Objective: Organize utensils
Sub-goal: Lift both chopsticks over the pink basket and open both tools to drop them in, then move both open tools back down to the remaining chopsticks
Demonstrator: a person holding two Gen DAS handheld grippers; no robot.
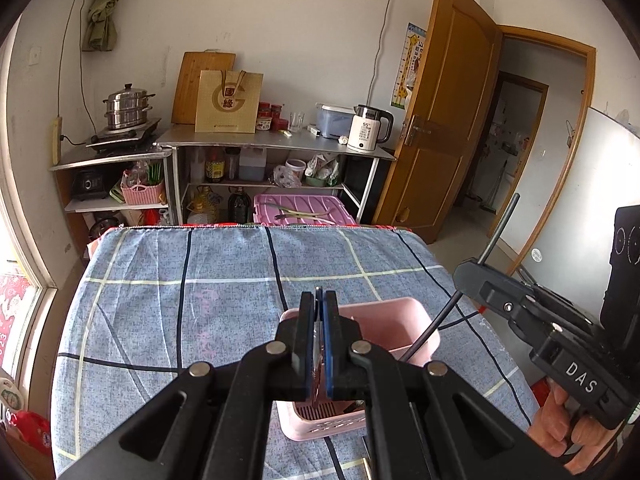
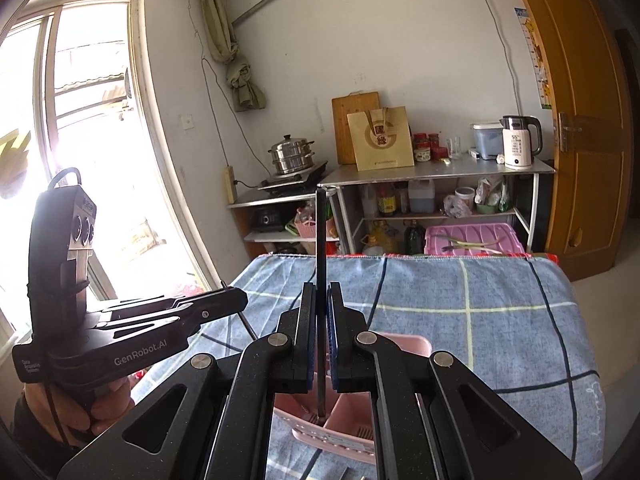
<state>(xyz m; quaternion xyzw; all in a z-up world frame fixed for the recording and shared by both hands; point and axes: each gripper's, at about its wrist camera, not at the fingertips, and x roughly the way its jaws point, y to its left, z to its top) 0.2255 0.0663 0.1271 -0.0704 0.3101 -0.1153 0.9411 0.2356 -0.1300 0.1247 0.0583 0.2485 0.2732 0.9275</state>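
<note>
A pink plastic basket [image 1: 394, 322] stands upright on the blue checked cloth, its slotted floor and perforated near wall showing in both views. A dark chopstick [image 2: 321, 264] stands nearly upright, its lower tip down inside the basket [image 2: 404, 346] and its shaft clamped between blue pads; from the left view the chopstick [image 1: 500, 232] leans out over the basket's right rim. A thin metal utensil [image 1: 318, 350], mostly hidden, is pinched above the basket.

This is a simple home kitchen: a steamer pot [image 1: 128, 107] stands on a small stove [image 1: 122, 138] at middle left, an electric kettle [image 1: 369, 128] and jars [image 1: 269, 116] on a metal shelf [image 1: 272, 145], a wooden door [image 1: 444, 120] at the right
</note>
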